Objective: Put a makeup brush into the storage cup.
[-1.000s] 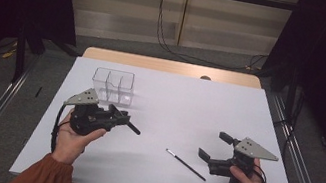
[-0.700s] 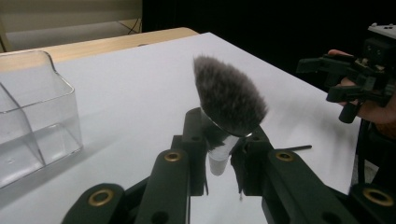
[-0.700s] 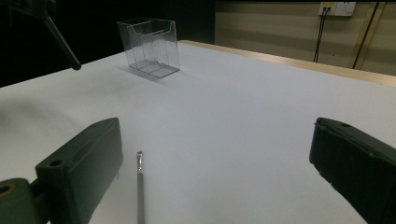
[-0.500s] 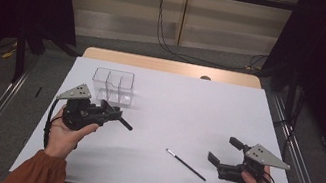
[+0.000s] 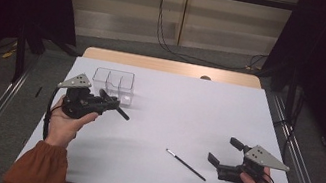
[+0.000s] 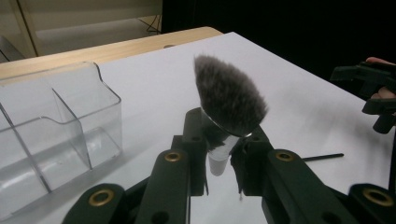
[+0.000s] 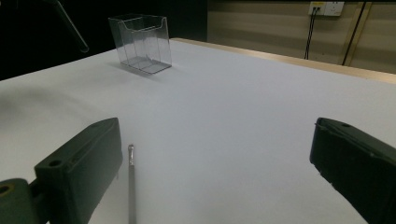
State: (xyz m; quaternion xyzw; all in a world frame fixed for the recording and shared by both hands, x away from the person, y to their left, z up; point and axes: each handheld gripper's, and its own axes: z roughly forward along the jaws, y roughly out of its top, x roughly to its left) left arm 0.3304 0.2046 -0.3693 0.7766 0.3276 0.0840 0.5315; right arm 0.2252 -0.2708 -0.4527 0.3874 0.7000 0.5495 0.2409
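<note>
White table (image 5: 173,108) carries a clear plastic organizer (image 5: 113,84) with three compartments, all bare. Just beside it, the left tool (image 6: 219,158) pinches a fluffy makeup brush (image 6: 229,100) by its ferrule. The right tool (image 5: 226,157) hovers spread near a thin brush (image 5: 185,164) lying flat.

Both handheld rigs are matte black plastic, pretty chunky. The left gripper (image 5: 110,103) has a grey three-cornered plate on top and a black cable looping down behind the handle. Seen from its own camera, its black arms have brass-coloured rivets at the pivots, one on each link, and the links look flat and blocky with rounded ends. The right gripper (image 5: 226,153) carries the same grey triangle plate above its body, with small dark holes in it, and thick squared-off black pads out front. The person wears rust-orange long sleeves (image 5: 41,166), cuffs bunched behind each handle.
</note>
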